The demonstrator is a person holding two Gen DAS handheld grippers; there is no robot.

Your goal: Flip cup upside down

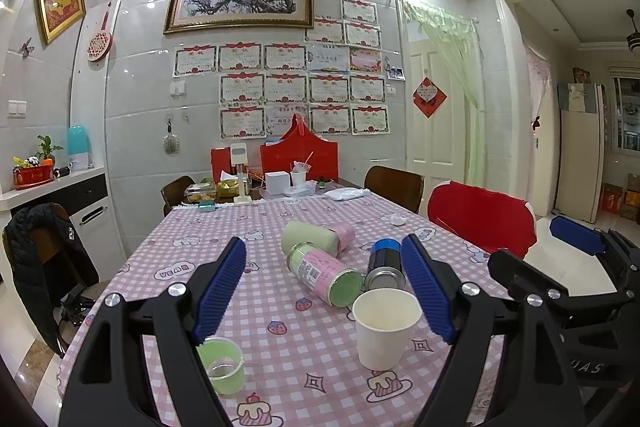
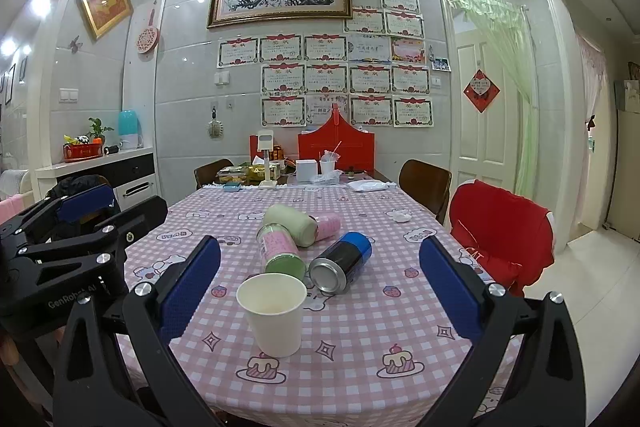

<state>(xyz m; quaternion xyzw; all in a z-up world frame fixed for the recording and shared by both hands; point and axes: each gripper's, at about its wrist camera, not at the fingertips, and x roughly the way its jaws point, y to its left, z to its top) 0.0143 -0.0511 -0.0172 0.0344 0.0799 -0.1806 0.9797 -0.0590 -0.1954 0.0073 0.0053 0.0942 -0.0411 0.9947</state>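
A white paper cup (image 1: 385,327) stands upright, mouth up, on the pink checked tablecloth (image 1: 312,355) near the front edge. It also shows in the right wrist view (image 2: 274,313). My left gripper (image 1: 324,291) is open and empty above the table, its right finger close beside the cup. My right gripper (image 2: 320,291) is open and empty, the cup standing between its fingers and a little ahead. The right gripper also shows at the right of the left wrist view (image 1: 576,247).
A green and pink can (image 1: 324,273) and a blue and black can (image 1: 385,263) lie on their sides just behind the cup. A pale green and pink bottle (image 1: 316,237) lies further back. A small green cup (image 1: 222,365) stands front left. A red chair (image 1: 480,217) is at the right.
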